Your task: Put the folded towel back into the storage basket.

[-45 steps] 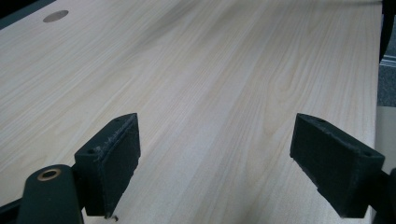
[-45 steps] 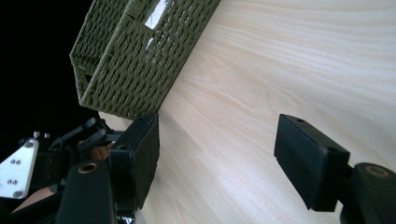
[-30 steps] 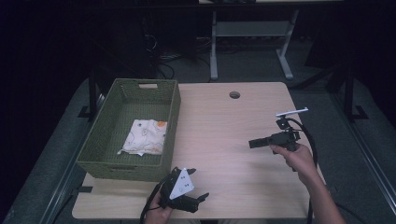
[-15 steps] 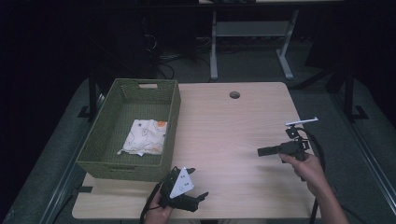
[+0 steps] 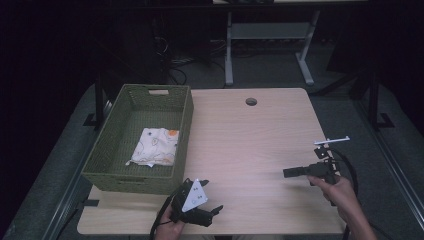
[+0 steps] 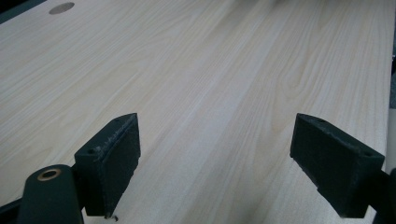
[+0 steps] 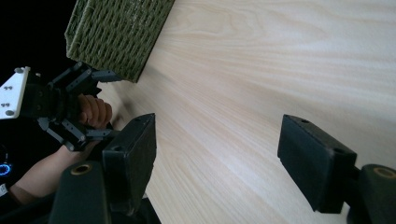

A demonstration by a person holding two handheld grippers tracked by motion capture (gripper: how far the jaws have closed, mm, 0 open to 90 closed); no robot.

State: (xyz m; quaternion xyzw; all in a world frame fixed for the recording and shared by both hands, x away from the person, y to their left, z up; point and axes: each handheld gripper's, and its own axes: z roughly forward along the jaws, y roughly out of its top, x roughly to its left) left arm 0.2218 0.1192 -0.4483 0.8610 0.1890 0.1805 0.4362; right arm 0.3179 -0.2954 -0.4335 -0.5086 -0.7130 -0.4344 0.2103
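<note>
My left gripper (image 5: 216, 210) lies low at the table's near edge, just in front of the basket, with its jaws pointing right. In the left gripper view its jaws (image 6: 217, 154) stand wide open over bare wood. A hand holds my right gripper (image 5: 286, 173) near the table's right side, jaws pointing left. The right gripper view shows those jaws (image 7: 217, 154) open with nothing between them. Farther off in that view are the left gripper (image 7: 70, 107), the hand holding it and a corner of the basket (image 7: 116, 32).
A green woven basket (image 5: 187, 125) stands on the left half of the light wooden table (image 5: 250, 140). A white patterned cloth (image 5: 155, 146) lies inside it. A round cable hole (image 5: 251, 101) sits near the far edge. Dark floor and a desk frame (image 5: 265, 35) lie beyond.
My right gripper has moved toward the near edge and slightly right, sinking a little. The left gripper, the basket and the cloth have stayed put.
</note>
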